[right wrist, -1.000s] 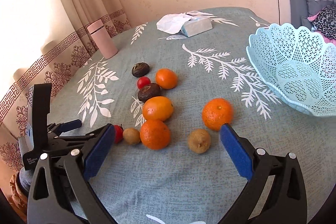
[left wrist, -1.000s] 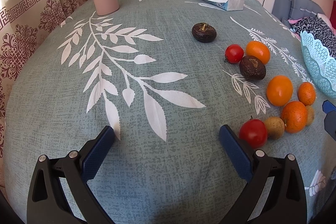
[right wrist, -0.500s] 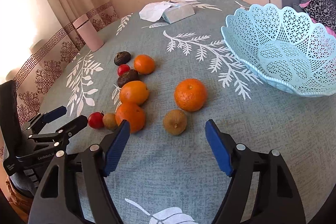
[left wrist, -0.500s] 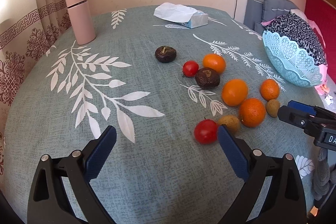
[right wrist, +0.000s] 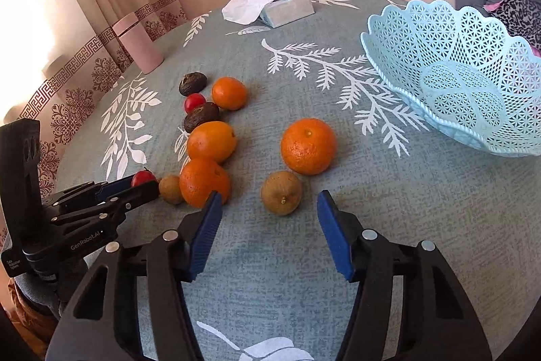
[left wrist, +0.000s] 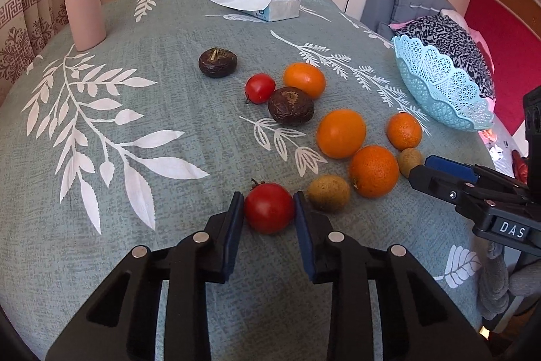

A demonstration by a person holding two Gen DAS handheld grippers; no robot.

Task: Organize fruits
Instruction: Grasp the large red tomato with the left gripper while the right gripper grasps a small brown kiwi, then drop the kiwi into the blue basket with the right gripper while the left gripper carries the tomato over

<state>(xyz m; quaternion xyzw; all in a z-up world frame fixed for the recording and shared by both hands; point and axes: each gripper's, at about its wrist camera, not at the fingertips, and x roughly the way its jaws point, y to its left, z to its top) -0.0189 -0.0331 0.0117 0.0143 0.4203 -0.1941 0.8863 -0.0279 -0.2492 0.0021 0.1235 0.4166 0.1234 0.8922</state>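
Observation:
In the left wrist view my left gripper [left wrist: 268, 203] is shut on a red tomato [left wrist: 268, 207] that rests on the grey-green tablecloth, with one pad on each side of it. Beside it lie a brown kiwi-like fruit [left wrist: 328, 193], three oranges [left wrist: 373, 171] and a tangerine. My right gripper [right wrist: 269, 199] is closing its jaws. A second brown fruit [right wrist: 281, 192] sits between its fingertips with a gap on both sides. An orange [right wrist: 308, 146] lies just beyond it. The light blue lattice basket [right wrist: 439, 63] stands at the right and holds nothing.
Farther back lie a small tomato [left wrist: 259, 88], two dark wrinkled fruits [left wrist: 290, 105] and another orange [left wrist: 304, 80]. A pink bottle [left wrist: 84, 5] stands at the back left and a tissue box [left wrist: 270, 7] at the back. Cushions lie beyond the table's right edge.
My left gripper has swung toward the fruit cluster and shut on the near tomato. The right gripper's jaws have narrowed around the brown fruit.

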